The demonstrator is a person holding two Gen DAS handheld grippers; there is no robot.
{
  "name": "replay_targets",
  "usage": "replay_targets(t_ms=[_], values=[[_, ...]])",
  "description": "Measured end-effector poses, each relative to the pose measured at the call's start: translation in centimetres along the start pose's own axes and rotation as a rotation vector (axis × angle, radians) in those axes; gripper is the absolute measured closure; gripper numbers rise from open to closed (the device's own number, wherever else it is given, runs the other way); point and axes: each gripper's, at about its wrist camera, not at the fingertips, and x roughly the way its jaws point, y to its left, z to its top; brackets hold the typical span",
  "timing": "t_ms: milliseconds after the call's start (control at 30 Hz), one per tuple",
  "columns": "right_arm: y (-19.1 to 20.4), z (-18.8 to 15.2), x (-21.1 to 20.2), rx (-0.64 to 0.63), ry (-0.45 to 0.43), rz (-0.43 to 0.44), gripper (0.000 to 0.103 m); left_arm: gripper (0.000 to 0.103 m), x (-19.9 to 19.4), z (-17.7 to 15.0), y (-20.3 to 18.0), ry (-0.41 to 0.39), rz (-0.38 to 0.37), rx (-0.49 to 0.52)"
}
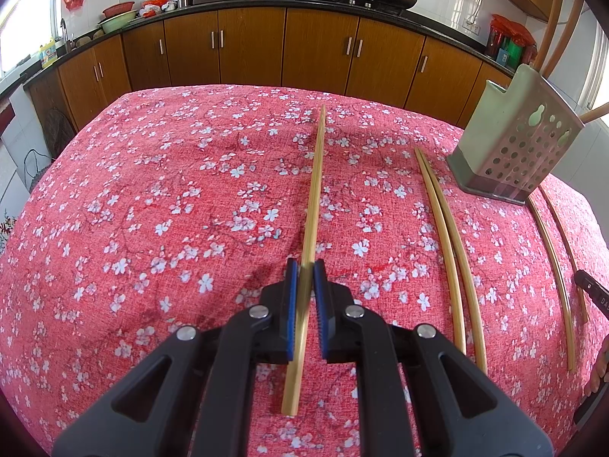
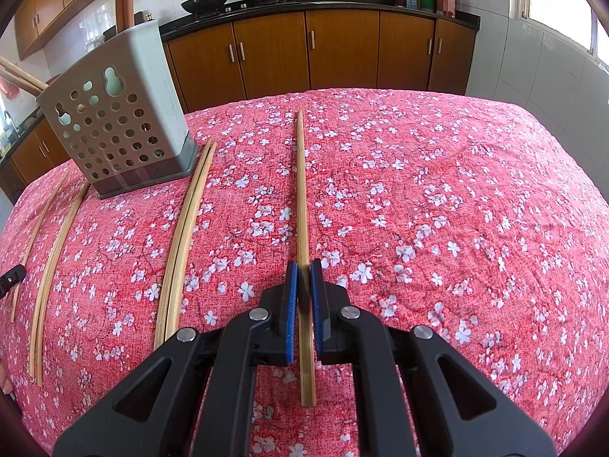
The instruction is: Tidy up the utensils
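No writing was legible; the left gripper clamped a chopstick, the right gripper clamped another chopstick, both over the floral tablecloth beside the perforated holder.

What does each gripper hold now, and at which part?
The left gripper and the right gripper each grip chopsticks () near the thick end, which sticks out behind the jaws.
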Motion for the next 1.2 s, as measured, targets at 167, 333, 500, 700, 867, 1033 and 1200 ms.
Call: replay_targets(t_ms=[167,333,500,700,867,1033,1200], values=[[0.0,0.0,0.0,0.0,0.0,0.0,0.095,0.09,0.0,0.0,-0.2,0.0,-0.003,-0.002],[0.0,0.0,0.0,0.0,0.0,0.0,0.095,0.09,0.1,0.0,-0.1,-0.001,-0.005,-0.005],[0.0,0.0,0.0,0.0,0.001,0.0,0.095,0.09,0.1,0.0,0.0,-0.001,-0.007,-0.005],[0.0,0.0,0.0,0.0,0.001,0.0,0.095,0.09,0.1,0.0,0.1,-0.001,-0.011,-0.008],[0.2,-0.1,-0.1,-0.005,0.002,-0.002,0.095,0.09,-0.2,-0.2,-0.1,0.001,-0.002,0.012],[0.3,-0.6,-0.7,-0.025,0.003,0.008,0.095,0.089,-1.1,-1.3,-0.4,0.002,0.014,0.052],[0.2,-0.5,-1.8,-0.035,-0.026,0.005,0.095,0.095,-1.7,-1.1,-0.9,-0.018,0.033,0.087]])
